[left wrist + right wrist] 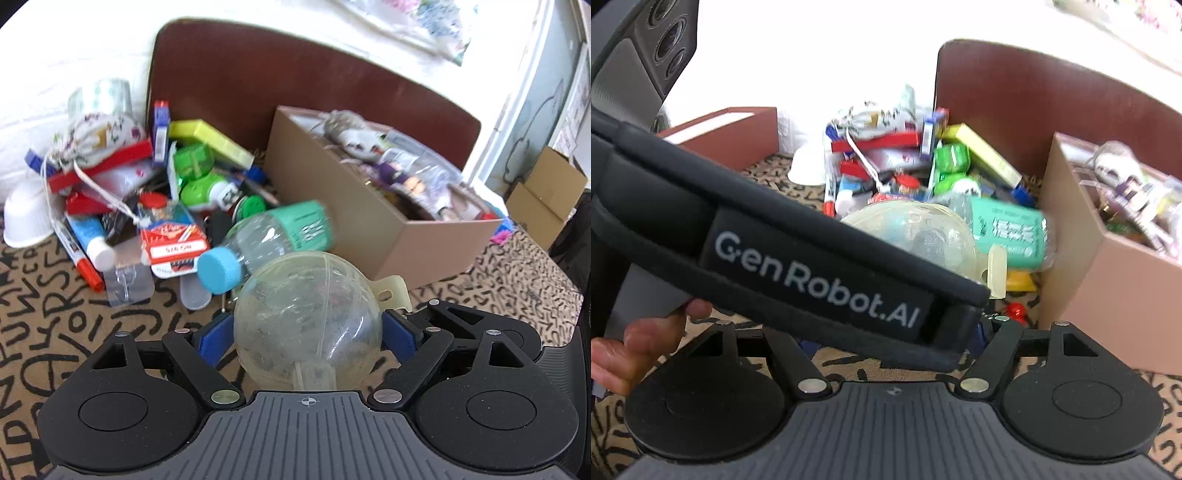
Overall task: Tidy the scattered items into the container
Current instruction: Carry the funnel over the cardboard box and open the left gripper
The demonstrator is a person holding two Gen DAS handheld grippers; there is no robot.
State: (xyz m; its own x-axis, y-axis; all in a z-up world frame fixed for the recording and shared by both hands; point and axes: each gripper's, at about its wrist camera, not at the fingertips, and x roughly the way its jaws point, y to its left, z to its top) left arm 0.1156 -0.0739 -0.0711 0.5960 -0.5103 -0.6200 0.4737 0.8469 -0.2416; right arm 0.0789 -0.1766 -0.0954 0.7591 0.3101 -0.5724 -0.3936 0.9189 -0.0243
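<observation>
1. My left tongs (308, 332) are closed on a clear plastic ball (295, 295). One blue pad (212, 341) bears on each side of the ball at its widest part, so the jaws stand wide
2. The grip sits at the widest part because the ball is smooth and round. In my judgement, pads set nearer or farther than that would squeeze it out
3. The ball hangs clear of the patterned mat (74, 314), just near of the heap and tilted downward with the tongs
4. My right tongs (894, 343) are mostly hidden in their own camera. The black strap (812, 273) of the left tool crosses in front of the fingertips, so I cannot tell whether they are open or holding anything
5. The container is the cardboard box (332, 206), far and to the right of the ball. It is open at the top and already well filled with bagged items
6. The scattered items lie far and to the left, against the box's left wall. They include a bottle with a blue cap (273, 236), a red card pack (171, 243) and a white bowl (26, 221)
7. Step in hand, as I judge it: carry the ball to the right and over the box rim
8. Caution: the box is crowded, so a round ball may roll off the contents unless it is released low
</observation>
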